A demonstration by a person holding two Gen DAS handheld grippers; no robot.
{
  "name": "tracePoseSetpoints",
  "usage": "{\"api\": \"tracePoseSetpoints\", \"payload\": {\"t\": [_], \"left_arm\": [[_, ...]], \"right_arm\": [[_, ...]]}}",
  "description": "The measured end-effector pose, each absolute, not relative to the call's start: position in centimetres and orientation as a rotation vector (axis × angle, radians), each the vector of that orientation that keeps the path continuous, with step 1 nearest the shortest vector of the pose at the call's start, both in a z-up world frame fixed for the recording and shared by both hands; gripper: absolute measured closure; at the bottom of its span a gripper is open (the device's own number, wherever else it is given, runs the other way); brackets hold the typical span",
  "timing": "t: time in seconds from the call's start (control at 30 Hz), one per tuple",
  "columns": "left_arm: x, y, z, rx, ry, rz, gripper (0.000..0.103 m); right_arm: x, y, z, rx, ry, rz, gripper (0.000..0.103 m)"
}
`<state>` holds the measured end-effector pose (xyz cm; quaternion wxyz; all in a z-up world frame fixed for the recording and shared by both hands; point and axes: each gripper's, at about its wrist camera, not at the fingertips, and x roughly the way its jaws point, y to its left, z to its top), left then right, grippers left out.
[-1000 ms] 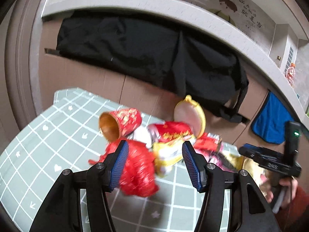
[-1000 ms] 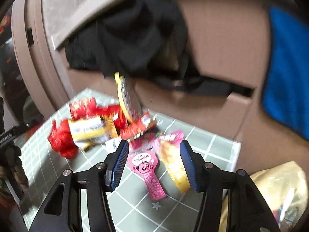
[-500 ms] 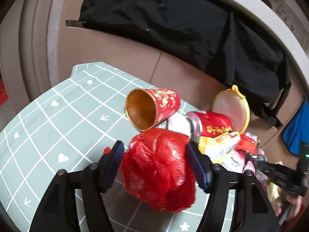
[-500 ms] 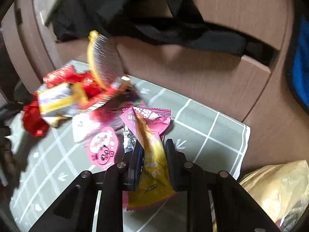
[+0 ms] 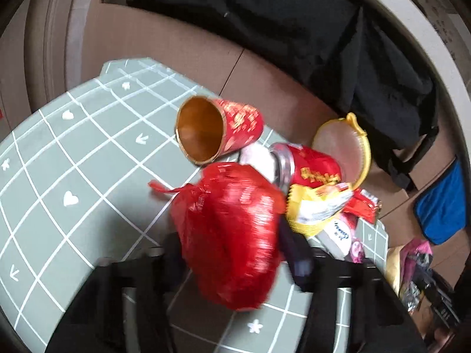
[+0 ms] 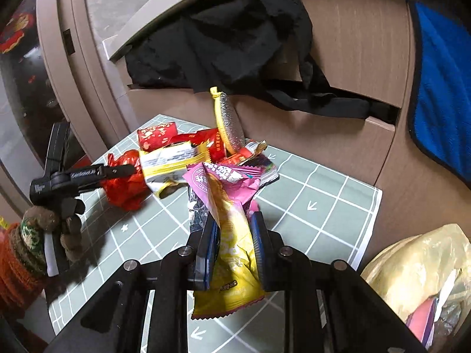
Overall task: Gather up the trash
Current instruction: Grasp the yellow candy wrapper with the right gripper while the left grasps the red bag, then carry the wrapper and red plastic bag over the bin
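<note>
A heap of trash lies on the green grid table (image 5: 73, 158). My left gripper (image 5: 235, 253) is shut on a crumpled red plastic bag (image 5: 229, 235), which also shows in the right wrist view (image 6: 123, 188). My right gripper (image 6: 232, 244) is shut on a pink and yellow snack wrapper (image 6: 232, 235) and holds it lifted a little over the table (image 6: 323, 200). A red paper cup (image 5: 217, 129) lies on its side behind the red bag. A red can (image 5: 309, 167), a yellow-rimmed lid (image 5: 344, 150) and a yellow wrapper (image 5: 318, 206) lie beside it.
A yellowish plastic bag (image 6: 418, 276) holding trash sits off the table's right edge. A brown cabinet (image 6: 347, 67) with black cloth (image 6: 229, 44) and a blue towel (image 6: 441, 94) stands right behind the table. More wrappers (image 6: 176, 161) lie mid-table.
My left gripper moved in and closed on the red bag. My right gripper closed on the pink and yellow wrapper and lifted it back from the heap.
</note>
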<state>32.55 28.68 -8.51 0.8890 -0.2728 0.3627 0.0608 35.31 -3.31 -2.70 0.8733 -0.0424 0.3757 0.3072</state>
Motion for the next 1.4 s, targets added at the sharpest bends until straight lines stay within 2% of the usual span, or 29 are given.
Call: {"api": "tracePoseSetpoints", "payload": {"t": [0.1, 0.53, 0.83, 1.13, 1.4], "left_arm": [[31.2, 27.5, -6.7, -0.509, 0.687, 0.146, 0.057], [25.3, 21.1, 1.1, -0.371, 0.483, 0.102, 0.058], [23.1, 13.2, 6.0, -0.258, 0.367, 0.017, 0.058], [25.4, 3.1, 8.2, -0.175, 0.344, -0.135, 0.058], [27.1, -4.7, 8.3, -0.093, 0.348, -0.229, 0.057]], "right_arm": [[34.7, -3.1, -2.7, -0.1, 0.768, 0.634, 0.082], [31.5, -4.3, 0.2, -0.098, 0.661, 0.642, 0.082], [29.3, -8.5, 5.2, -0.065, 0.506, 0.578, 0.082], [27.2, -17.2, 9.3, -0.043, 0.38, 0.419, 0.082], [26.4, -23.5, 9.1, -0.017, 0.374, 0.304, 0.082]]}}
